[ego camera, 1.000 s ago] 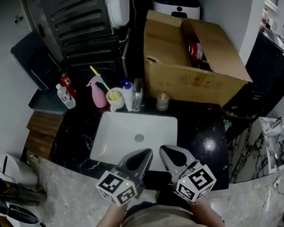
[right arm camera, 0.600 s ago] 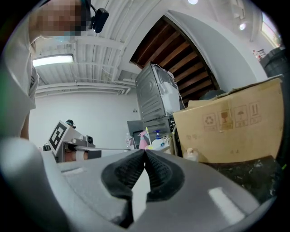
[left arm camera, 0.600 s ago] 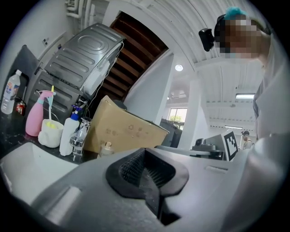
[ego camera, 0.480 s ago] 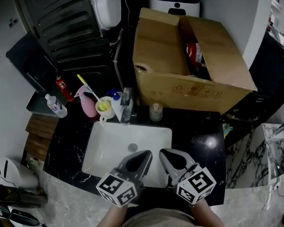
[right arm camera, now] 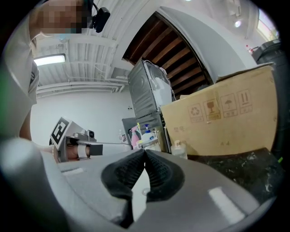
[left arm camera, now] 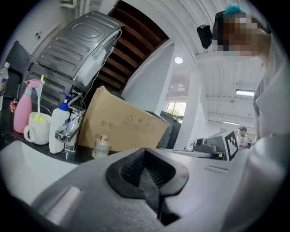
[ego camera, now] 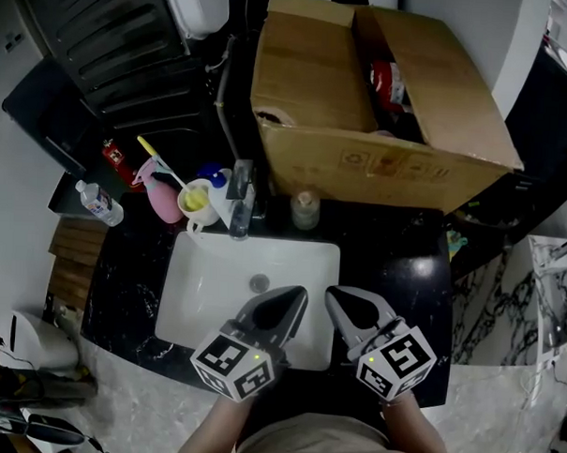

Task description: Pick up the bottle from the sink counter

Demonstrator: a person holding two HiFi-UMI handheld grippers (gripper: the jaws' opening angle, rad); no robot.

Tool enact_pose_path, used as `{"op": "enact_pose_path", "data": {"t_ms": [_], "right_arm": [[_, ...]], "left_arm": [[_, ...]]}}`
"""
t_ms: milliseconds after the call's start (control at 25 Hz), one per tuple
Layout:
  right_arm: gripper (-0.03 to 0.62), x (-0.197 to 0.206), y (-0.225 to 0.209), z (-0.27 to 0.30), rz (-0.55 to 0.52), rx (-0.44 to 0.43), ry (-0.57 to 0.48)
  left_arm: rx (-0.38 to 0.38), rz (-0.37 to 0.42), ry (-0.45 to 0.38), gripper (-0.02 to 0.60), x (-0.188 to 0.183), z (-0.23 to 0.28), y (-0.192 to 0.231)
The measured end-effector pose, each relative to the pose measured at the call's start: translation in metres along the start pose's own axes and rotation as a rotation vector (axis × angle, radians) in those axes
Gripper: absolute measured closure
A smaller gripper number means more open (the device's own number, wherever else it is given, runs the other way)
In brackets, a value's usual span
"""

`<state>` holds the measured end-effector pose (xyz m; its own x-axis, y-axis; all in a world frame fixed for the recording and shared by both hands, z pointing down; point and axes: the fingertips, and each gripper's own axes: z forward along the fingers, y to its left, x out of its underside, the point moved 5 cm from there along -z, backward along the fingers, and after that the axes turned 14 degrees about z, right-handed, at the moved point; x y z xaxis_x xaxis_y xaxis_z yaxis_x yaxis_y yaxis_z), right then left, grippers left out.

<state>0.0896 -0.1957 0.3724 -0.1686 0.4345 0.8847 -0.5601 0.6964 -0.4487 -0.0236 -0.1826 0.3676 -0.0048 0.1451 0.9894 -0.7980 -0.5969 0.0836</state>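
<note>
Holding my left gripper (ego camera: 296,294) and right gripper (ego camera: 333,295) clenched, empty; small clear glass bottle (ego camera: 305,211) on far black marble counter (ego camera: 403,273): ungrasped.

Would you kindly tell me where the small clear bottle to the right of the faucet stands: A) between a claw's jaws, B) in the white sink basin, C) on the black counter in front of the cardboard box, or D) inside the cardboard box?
C: the small clear bottle stands upright on the black counter, behind the sink and in front of the cardboard box.
</note>
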Motion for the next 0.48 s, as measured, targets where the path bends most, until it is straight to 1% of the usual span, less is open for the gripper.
{"op": "enact_pose_path", "data": {"t_ms": [320, 400, 480], "right_arm": [[0.591, 0.0073, 0.0015, 0.0020, 0.011, 0.024, 0.012], [0.591, 0.0079, 0.0018, 0.0031, 0.011, 0.036, 0.004], [0.591, 0.0080, 0.0005, 0.0059, 0.012, 0.048, 0.004]], "left_arm": [[0.022, -0.073, -0.016, 0.577, 0.0044, 0.0056, -0.0064], [0.042, -0.062, -0.011, 0.577, 0.0060, 0.0065, -0.0062], [0.047, -0.044, -0.005, 0.577, 0.0048, 0.0063, -0.0009]]}}
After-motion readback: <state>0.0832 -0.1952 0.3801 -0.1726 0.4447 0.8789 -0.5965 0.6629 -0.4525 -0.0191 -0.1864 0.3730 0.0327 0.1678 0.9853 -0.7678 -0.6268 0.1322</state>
